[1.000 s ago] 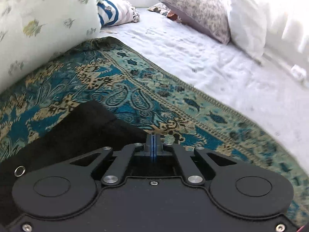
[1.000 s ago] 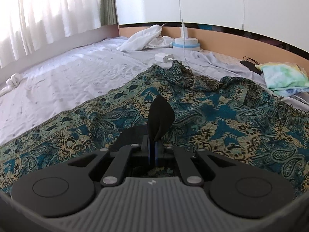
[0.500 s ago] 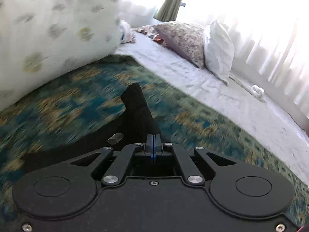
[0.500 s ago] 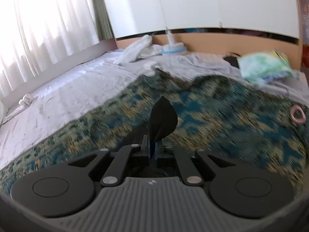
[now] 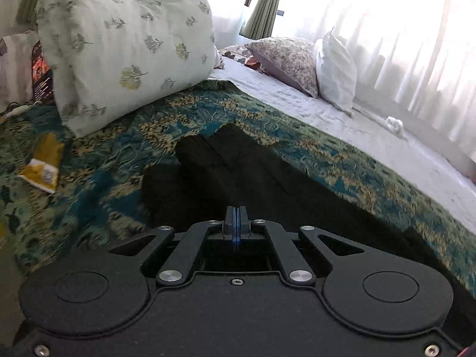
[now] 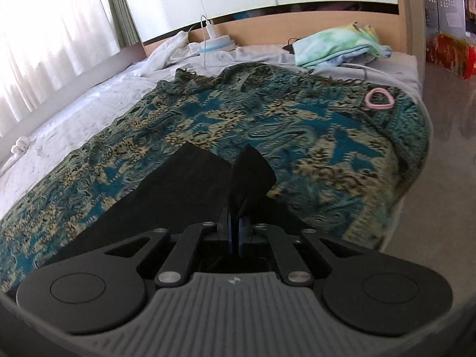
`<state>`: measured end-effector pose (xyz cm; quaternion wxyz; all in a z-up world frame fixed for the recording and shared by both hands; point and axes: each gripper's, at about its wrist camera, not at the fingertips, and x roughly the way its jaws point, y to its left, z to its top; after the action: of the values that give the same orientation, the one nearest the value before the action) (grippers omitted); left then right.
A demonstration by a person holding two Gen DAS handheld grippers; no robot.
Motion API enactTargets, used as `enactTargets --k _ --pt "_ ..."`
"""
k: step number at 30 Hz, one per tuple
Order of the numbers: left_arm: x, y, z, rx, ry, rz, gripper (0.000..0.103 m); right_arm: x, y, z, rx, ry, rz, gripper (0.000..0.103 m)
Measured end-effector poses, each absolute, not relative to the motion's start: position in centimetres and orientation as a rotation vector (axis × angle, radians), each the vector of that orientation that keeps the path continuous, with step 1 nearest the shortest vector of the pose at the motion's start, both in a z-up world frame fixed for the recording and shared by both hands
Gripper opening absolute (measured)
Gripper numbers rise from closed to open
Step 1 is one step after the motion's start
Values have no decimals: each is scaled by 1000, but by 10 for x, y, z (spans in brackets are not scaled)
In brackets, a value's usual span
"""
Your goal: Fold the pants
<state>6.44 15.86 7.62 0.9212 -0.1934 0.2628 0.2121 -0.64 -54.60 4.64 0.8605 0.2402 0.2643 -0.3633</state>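
So the black pants [image 5: 253,172] lie flat and dark on the paisley blanket [image 5: 119,136]. Right tongs [image 6: 235,223] pinch a cloth corner; left tongs [image 5: 235,217] are clamped together, any cloth hidden.

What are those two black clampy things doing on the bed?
A person is folding black pants on a patterned blue-green blanket spread over a bed. They hold a hand-held gripper in each hand. The right hand-held gripper is shut on a corner of the black cloth, which sticks up between its fingers. The left hand-held gripper is shut too, right over the pants, though what it pinches is hidden. The pants lie partly doubled over, not yet a neat stack.
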Motion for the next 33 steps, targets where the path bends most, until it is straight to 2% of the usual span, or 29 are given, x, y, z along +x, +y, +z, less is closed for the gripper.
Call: enactTargets --k 11,20,22,31,33 --pt "41 161 48 -384 633 491 1 -31 -545 26 463 556 -768 7" --pt "44 163 50 -337 646 511 1 -50 -535 28 423 508 -811 10" --pt "44 166 49 -330 652 515 1 -58 -540 25 440 487 -798 17" --pt "47 167 43 -301 678 520 1 -79 -542 20 457 388 -783 19" --pt "48 167 42 -296 682 518 1 -82 -542 20 445 366 -803 23"
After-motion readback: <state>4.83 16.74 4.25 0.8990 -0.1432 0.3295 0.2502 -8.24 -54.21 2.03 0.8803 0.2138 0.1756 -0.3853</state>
